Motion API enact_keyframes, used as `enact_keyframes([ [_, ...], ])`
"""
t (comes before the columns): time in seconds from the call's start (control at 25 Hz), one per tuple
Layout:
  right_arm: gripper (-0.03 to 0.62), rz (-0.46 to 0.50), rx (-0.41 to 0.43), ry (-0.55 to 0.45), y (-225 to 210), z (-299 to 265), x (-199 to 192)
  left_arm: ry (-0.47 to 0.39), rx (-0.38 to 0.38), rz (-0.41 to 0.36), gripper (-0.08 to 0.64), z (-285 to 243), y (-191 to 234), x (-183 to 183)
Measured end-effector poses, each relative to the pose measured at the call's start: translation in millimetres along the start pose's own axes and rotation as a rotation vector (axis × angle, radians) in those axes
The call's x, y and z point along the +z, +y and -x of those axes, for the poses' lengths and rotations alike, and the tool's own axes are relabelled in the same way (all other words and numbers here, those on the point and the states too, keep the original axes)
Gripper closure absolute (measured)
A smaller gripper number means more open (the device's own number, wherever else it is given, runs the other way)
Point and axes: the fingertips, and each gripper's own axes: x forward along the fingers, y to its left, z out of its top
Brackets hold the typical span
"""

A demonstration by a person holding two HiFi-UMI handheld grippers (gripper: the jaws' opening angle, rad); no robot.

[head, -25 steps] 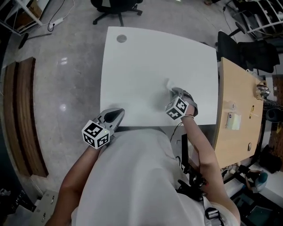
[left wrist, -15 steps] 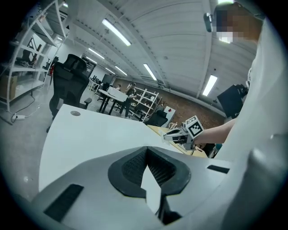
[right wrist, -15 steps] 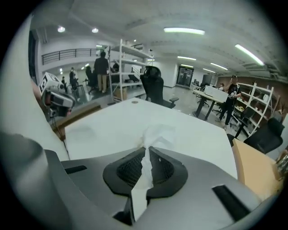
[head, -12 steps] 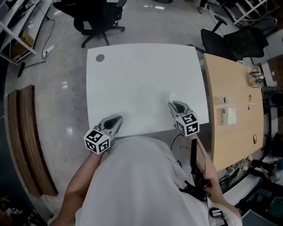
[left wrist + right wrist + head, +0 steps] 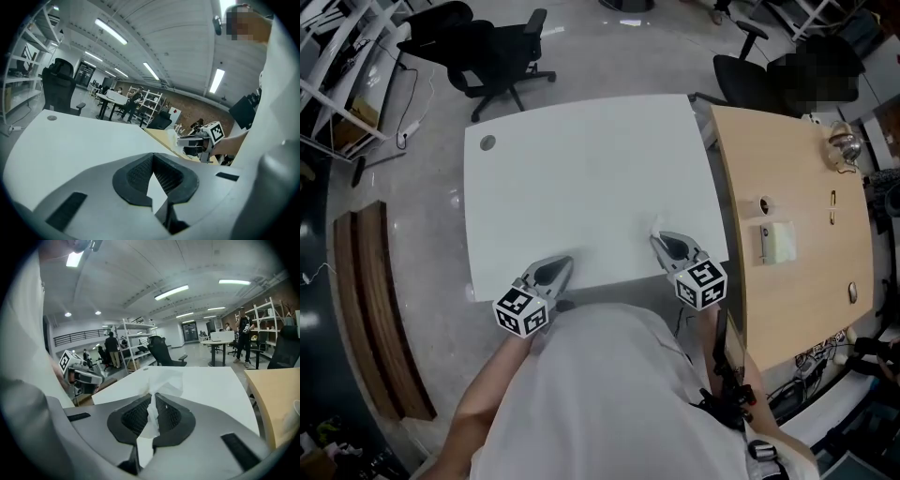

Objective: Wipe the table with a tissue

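The room is a large open workshop with a grey shiny floor and shelves. A black office chair (image 5: 492,52) stands behind the far edge of the white bench (image 5: 581,187). The bench top is bare except for a small round cap (image 5: 487,142) near its far left corner.

At the near edge, towards the left corner, is the left hand-held gripper (image 5: 563,265). Its jaws are pressed together and nothing is between them. I judge that it is parked there to be out of the way, because wiping needs only one tool.

Further right along the same near edge, the right hand-held gripper (image 5: 661,242) pinches the tissue (image 5: 161,380). The white paper is clamped between the pads, and a crumpled tuft stands out beyond the tips, over the bench towards its near right corner. I think it is gripped by one end so that the loose part can be dragged over the surface. Whether the tuft touches the bench now, I cannot tell.

Just beside the right edge stands a wood-coloured bench (image 5: 787,169) with some small things on it, which seem to have no part in this job.
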Motion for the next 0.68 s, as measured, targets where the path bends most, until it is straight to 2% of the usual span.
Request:
enact_keyframes([
  [0.48,0.566,0.002,0.082,-0.042,-14.0,15.5,-4.6,-0.019,0.079,0.003,0.554,-20.6,-31.0,-8.4],
  [0.68,0.566,0.007,0.095,-0.041,-17.4,22.2,-6.2,-0.025,0.086,0.005,0.554,-24.4,-39.9,-9.3],
])
